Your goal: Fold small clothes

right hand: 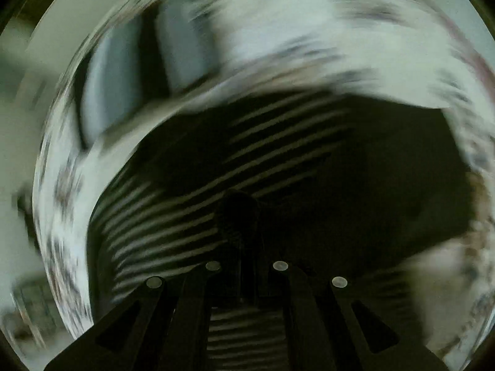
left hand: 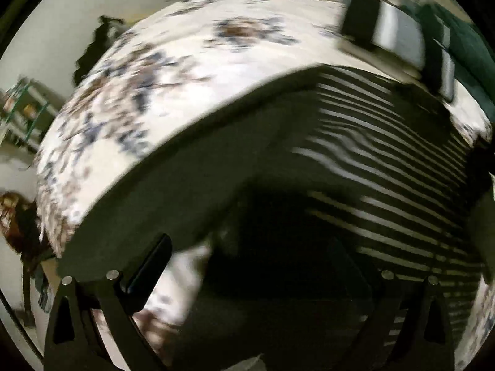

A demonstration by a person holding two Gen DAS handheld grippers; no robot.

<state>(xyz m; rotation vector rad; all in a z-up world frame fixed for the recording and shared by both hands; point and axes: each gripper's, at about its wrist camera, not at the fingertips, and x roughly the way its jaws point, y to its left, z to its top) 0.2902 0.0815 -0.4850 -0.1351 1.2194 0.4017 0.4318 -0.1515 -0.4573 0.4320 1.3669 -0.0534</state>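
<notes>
Black right claw (right hand: pixel 247 266) pinches soft striped garment (right hand: pixel 191 222).

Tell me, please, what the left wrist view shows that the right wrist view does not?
Only the left wrist view shows the left gripper with its fingers spread wide, a green shelf at the far left, and the floral print of the bedspread clearly. Only the right wrist view shows the right gripper with its fingers close together, apparently pinching fabric; blur hides the contact. Both show the black striped garment on the bedspread and a folded grey-and-black stack beyond it.
</notes>
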